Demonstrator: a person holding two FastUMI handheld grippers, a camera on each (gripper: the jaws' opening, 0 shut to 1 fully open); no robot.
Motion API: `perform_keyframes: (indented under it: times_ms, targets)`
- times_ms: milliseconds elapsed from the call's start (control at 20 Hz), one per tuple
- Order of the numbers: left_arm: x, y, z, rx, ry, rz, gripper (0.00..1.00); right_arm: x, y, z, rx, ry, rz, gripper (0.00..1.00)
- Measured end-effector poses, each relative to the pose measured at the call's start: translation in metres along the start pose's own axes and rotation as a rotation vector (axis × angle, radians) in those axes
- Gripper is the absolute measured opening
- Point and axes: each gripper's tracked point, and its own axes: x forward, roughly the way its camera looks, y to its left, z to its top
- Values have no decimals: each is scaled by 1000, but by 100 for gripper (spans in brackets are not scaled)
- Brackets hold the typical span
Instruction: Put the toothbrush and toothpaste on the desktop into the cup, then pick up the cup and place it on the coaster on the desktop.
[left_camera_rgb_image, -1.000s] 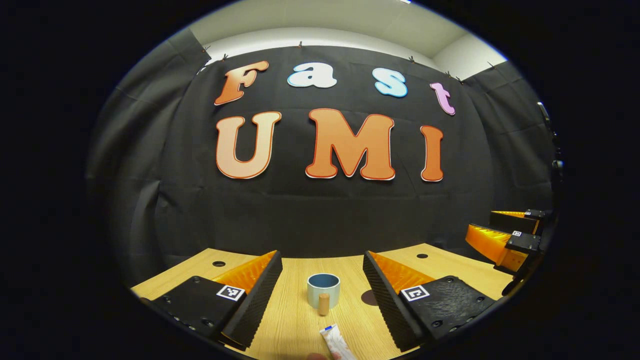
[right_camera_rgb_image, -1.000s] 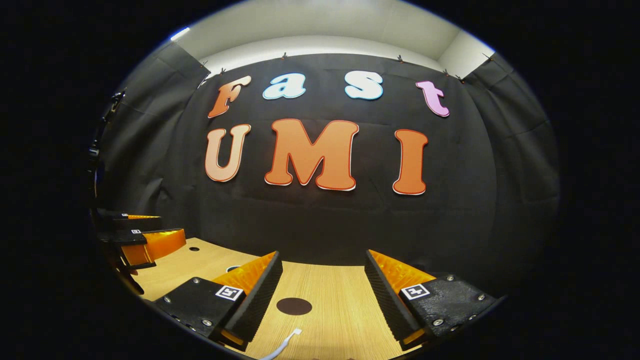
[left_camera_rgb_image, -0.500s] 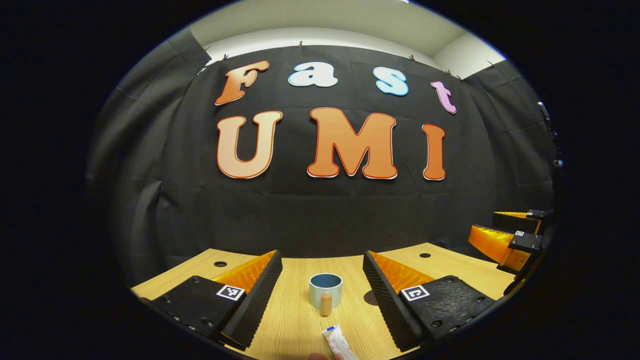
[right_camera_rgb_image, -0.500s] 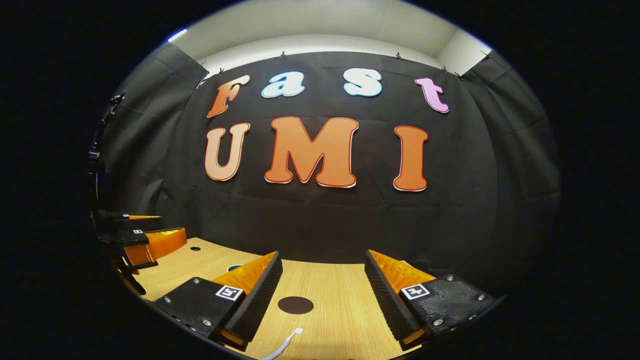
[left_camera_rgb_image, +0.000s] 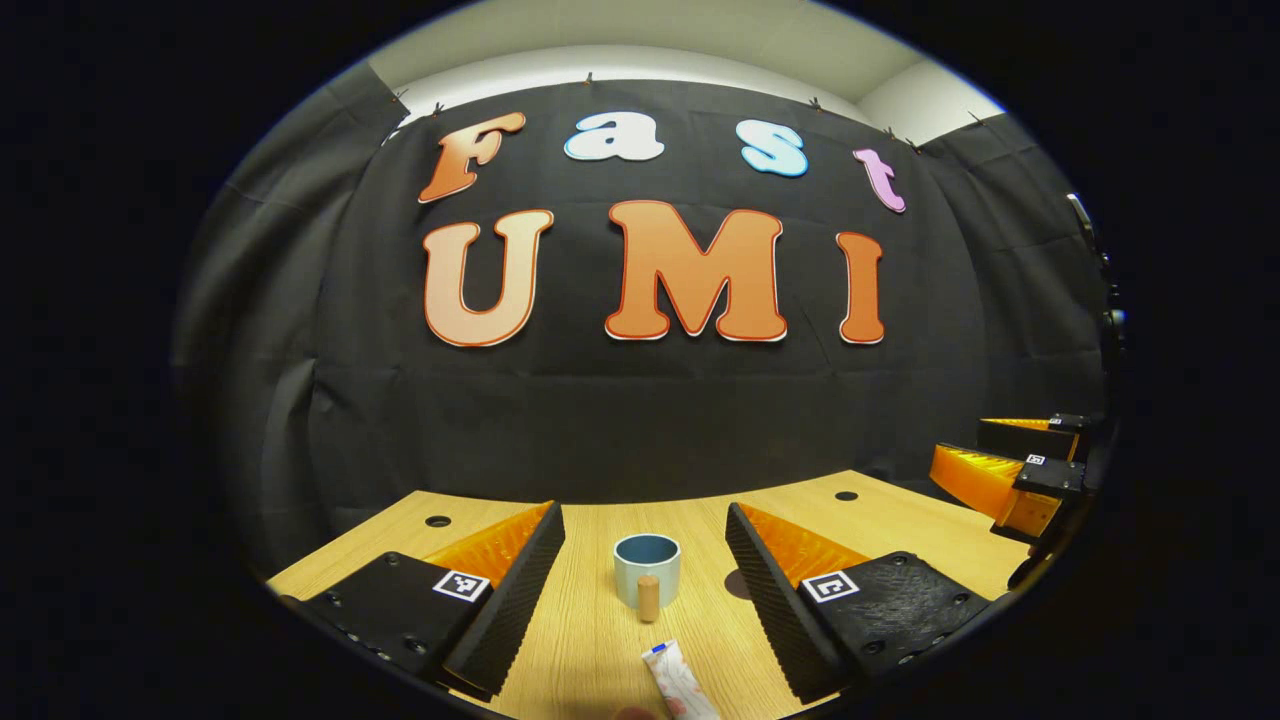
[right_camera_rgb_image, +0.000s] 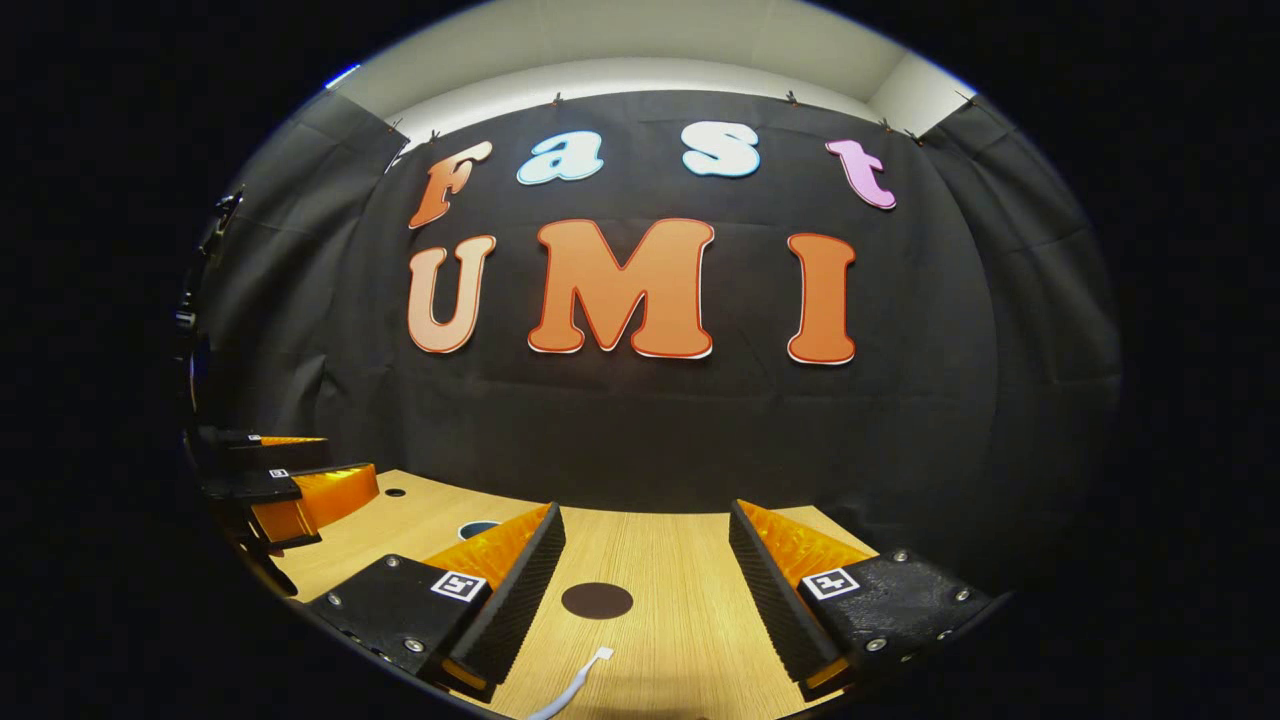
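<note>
In the left gripper view a pale blue cup (left_camera_rgb_image: 647, 569) with a wooden handle stands on the wooden desktop (left_camera_rgb_image: 590, 650), straight ahead between the fingers of my open left gripper (left_camera_rgb_image: 645, 530). A white toothpaste tube (left_camera_rgb_image: 680, 685) lies nearer, at the bottom edge. The right gripper (left_camera_rgb_image: 1010, 470) hovers at the far right. In the right gripper view my right gripper (right_camera_rgb_image: 645, 530) is open and empty above a dark round coaster (right_camera_rgb_image: 596, 600). A white toothbrush (right_camera_rgb_image: 575, 685) lies just in front of it. The cup's rim (right_camera_rgb_image: 478, 527) peeks past the left finger, and the left gripper (right_camera_rgb_image: 290, 490) shows at the far left.
Round cable holes (left_camera_rgb_image: 437, 521) (left_camera_rgb_image: 846, 495) sit near the back corners of the desktop. The black cloth wall stands close behind the table's far edge.
Both views have tilted slightly downward, so the wall has shifted up and a little more desktop shows. The cup, tube, coaster and brush lie where they were. Both grippers stay open.
</note>
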Motion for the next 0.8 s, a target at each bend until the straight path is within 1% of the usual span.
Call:
perform_keyframes:
  times_ms: [200,300,400,450,600,800]
  targets:
    - [4,-6,-24,-18,82,-24,97,0,4,-22,21,81,10,99]
    - [4,-7,-36,-8,128,-27,97,0,6,-35,29,130,19,99]
    - [7,-6,-46,14,173,-18,98,0,11,-49,45,191,36,99]
    - [8,-6,-53,21,194,-19,98,0,16,-57,58,223,57,99]
    - [12,-9,-66,17,253,-28,98,1,25,-79,74,330,88,98]
    - [18,-7,-99,-23,390,-3,96,1,18,-117,53,506,26,96]
